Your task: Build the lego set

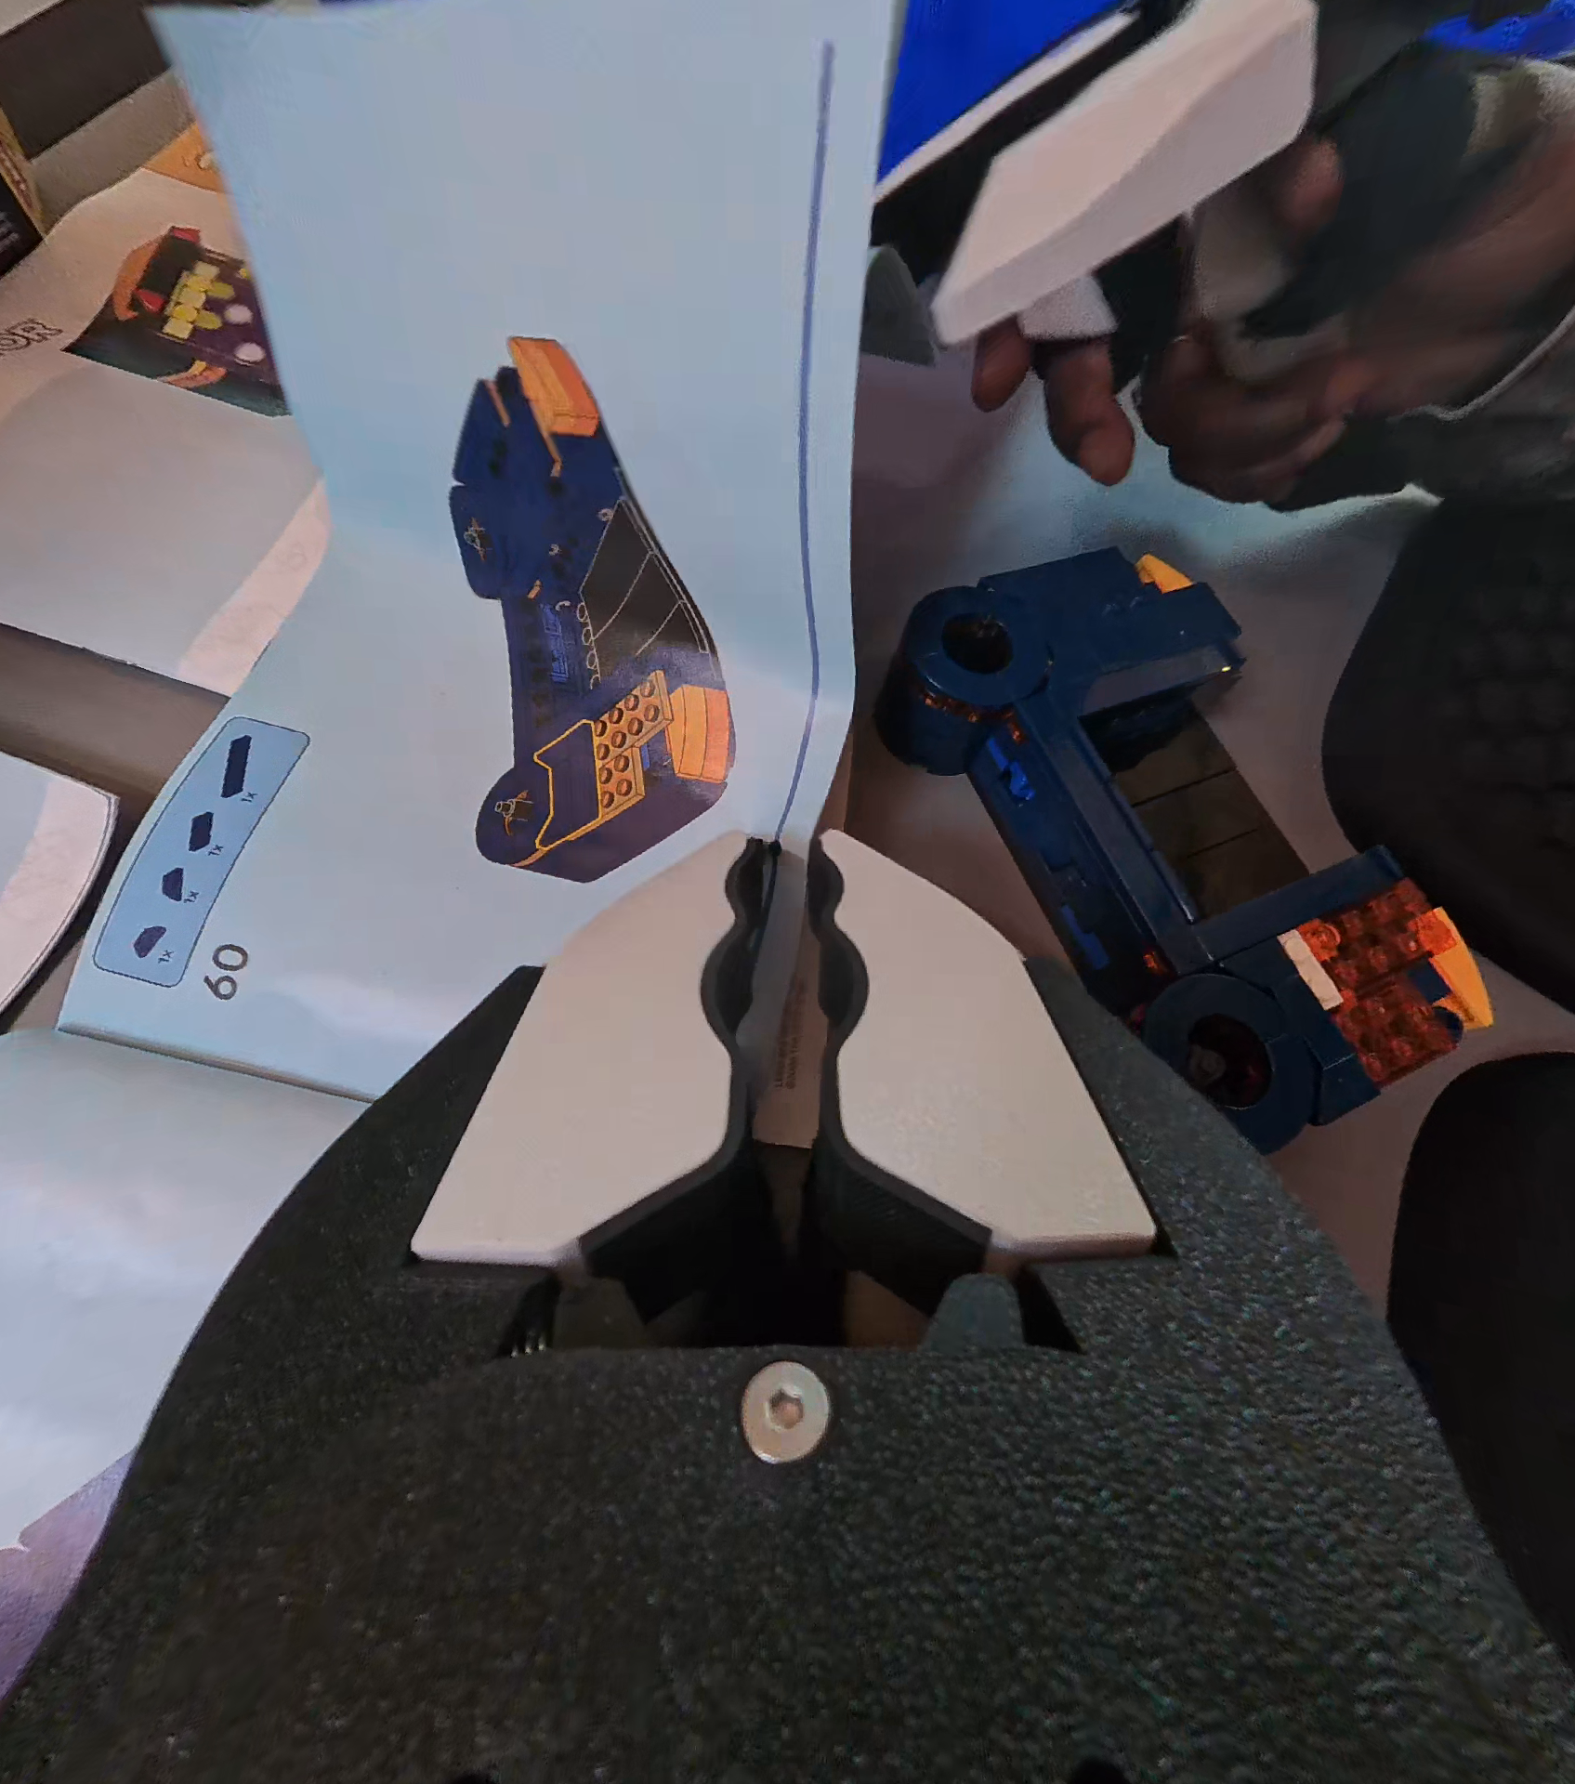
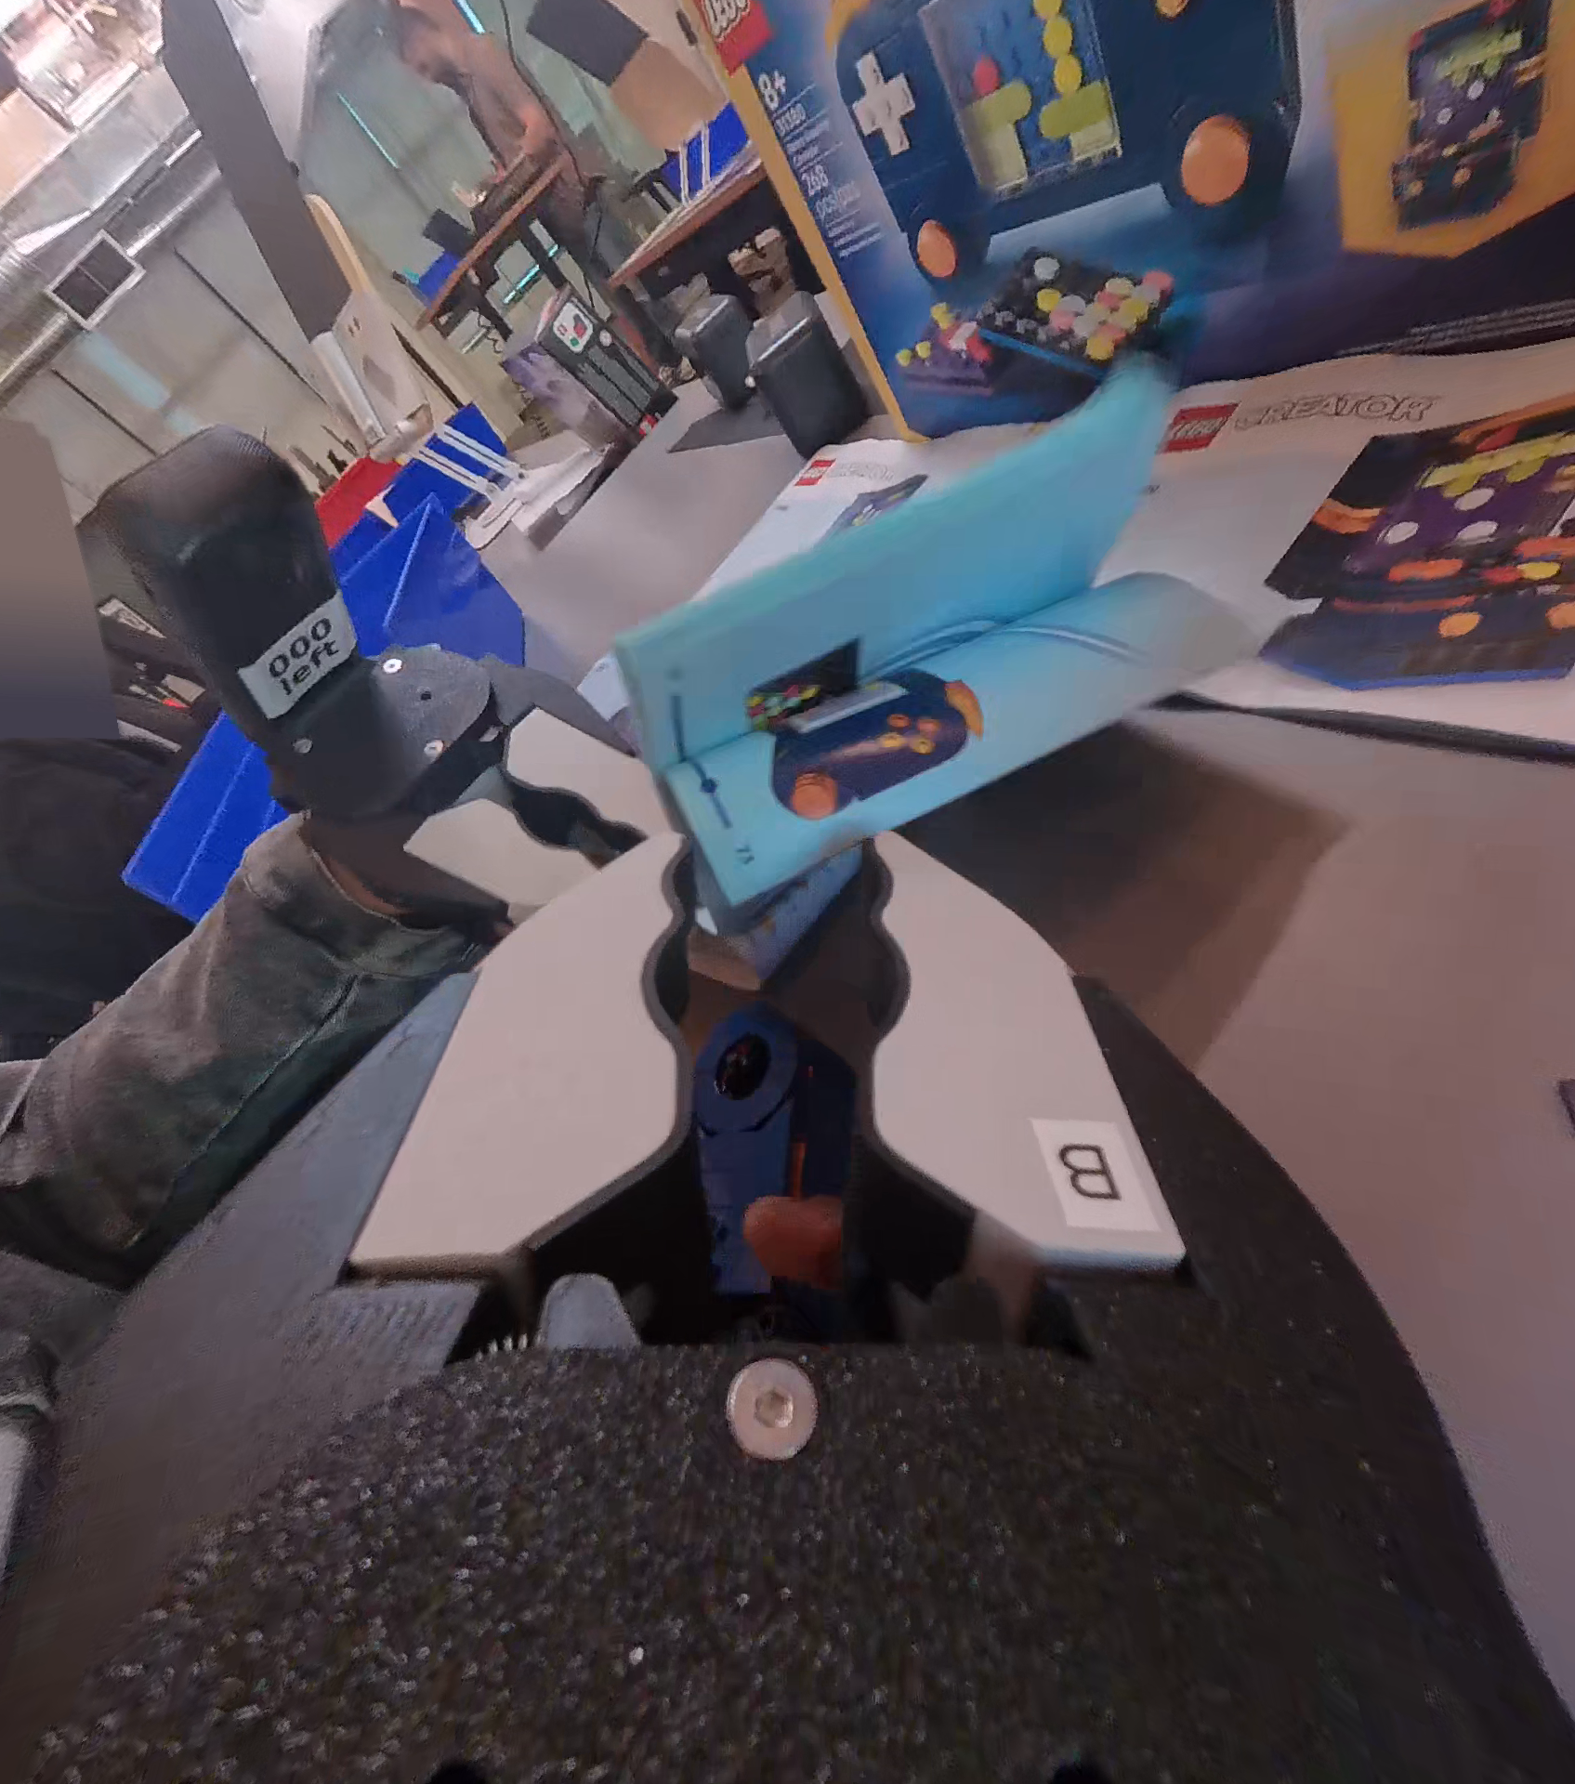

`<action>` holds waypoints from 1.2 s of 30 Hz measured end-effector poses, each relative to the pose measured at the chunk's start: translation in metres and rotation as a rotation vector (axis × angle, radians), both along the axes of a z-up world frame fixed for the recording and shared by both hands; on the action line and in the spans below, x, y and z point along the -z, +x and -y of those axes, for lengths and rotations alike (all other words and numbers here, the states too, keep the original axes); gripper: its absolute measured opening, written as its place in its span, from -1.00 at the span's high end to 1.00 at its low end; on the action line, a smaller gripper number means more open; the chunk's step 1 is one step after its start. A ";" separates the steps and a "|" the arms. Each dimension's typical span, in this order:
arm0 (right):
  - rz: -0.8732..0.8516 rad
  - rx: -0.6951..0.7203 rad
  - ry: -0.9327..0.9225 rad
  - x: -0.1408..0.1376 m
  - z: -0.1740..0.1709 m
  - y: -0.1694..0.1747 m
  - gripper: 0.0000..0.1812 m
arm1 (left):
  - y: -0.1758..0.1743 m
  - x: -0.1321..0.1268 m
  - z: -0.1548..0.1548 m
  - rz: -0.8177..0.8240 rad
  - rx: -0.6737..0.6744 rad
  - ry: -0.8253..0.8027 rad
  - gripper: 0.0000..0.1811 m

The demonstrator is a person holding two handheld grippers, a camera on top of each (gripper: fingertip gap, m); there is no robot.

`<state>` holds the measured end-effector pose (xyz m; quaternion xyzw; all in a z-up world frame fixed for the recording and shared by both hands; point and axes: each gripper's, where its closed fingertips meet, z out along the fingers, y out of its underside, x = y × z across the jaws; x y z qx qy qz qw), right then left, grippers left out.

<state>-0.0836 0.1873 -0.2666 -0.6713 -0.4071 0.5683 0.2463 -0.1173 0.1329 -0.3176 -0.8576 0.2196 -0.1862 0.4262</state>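
Left gripper (image 1: 778,854) clamps an instruction booklet page (image 1: 571,434), lifted upright. Right gripper (image 2: 778,874) parted, holding nothing. Lego model (image 1: 1150,830) on table at 3 o'clock. Set box (image 2: 1198,174) stands at 1 o'clock, contents unseen.

Grey table (image 2: 1343,917) — booklets (image 2: 1459,541), box (image 2: 1247,193), dark-blue lego build (image 1: 1150,821) on it.

The lifted page (image 2: 870,618) is motion-blurred in the right wrist view. The right tongs (image 2: 778,951) hide most of the blue model (image 2: 754,1091). The box (image 2: 1198,174) is cut off at the top edge.
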 end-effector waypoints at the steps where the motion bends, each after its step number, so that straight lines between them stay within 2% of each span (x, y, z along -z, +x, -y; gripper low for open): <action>1: -0.010 0.004 0.001 -0.002 -0.002 -0.002 0.68 | 0.001 0.000 0.000 -0.004 0.005 -0.002 0.90; 3: -0.036 -0.008 -0.003 -0.008 -0.002 -0.007 0.65 | 0.002 0.000 0.001 -0.010 0.020 0.000 0.90; 4: -0.035 -0.016 -0.005 -0.009 -0.002 -0.009 0.55 | 0.003 -0.001 0.002 -0.010 0.032 0.007 0.90; 6: -0.006 -0.048 -0.012 -0.005 0.001 -0.014 0.33 | 0.006 -0.008 0.000 -0.008 0.055 0.045 0.73; 7: 0.017 -0.056 -0.012 0.000 0.001 -0.015 0.38 | 0.005 -0.014 -0.002 -0.013 0.055 0.073 0.64; 10: -0.020 -0.052 -0.019 -0.003 -0.001 -0.014 0.86 | 0.013 -0.041 -0.009 0.029 0.082 0.181 0.62; 11: -0.018 -0.058 -0.013 -0.003 -0.001 -0.014 0.93 | 0.015 -0.049 -0.013 0.048 0.079 0.214 0.62; 16: -0.167 -0.164 -0.065 -0.028 0.015 -0.015 0.88 | 0.028 -0.068 -0.038 0.019 0.065 0.276 0.54; 21: -0.287 -0.230 -0.170 -0.048 0.018 -0.015 0.84 | 0.032 -0.076 -0.043 0.082 0.051 0.301 0.71; 22: -0.310 -0.249 -0.174 -0.052 0.021 -0.013 0.82 | 0.032 -0.078 -0.040 0.119 0.059 0.292 0.79; 23: -0.351 -0.284 -0.173 -0.058 0.025 -0.010 0.86 | 0.030 -0.080 -0.039 0.163 0.058 0.288 0.96; 24: -0.380 -0.307 -0.181 -0.063 0.028 -0.008 0.86 | 0.028 -0.082 -0.039 0.209 0.051 0.290 0.99; 27: -0.314 -0.279 -0.125 -0.049 0.024 -0.013 0.88 | 0.030 -0.080 -0.035 0.261 0.087 0.268 1.00; 32: -0.337 -0.252 -0.063 -0.051 0.019 -0.010 0.63 | 0.029 -0.074 -0.036 0.291 0.080 0.213 0.99; 36: -0.367 -0.189 0.088 -0.056 0.015 -0.008 0.67 | 0.030 -0.078 -0.033 0.362 0.097 0.202 0.98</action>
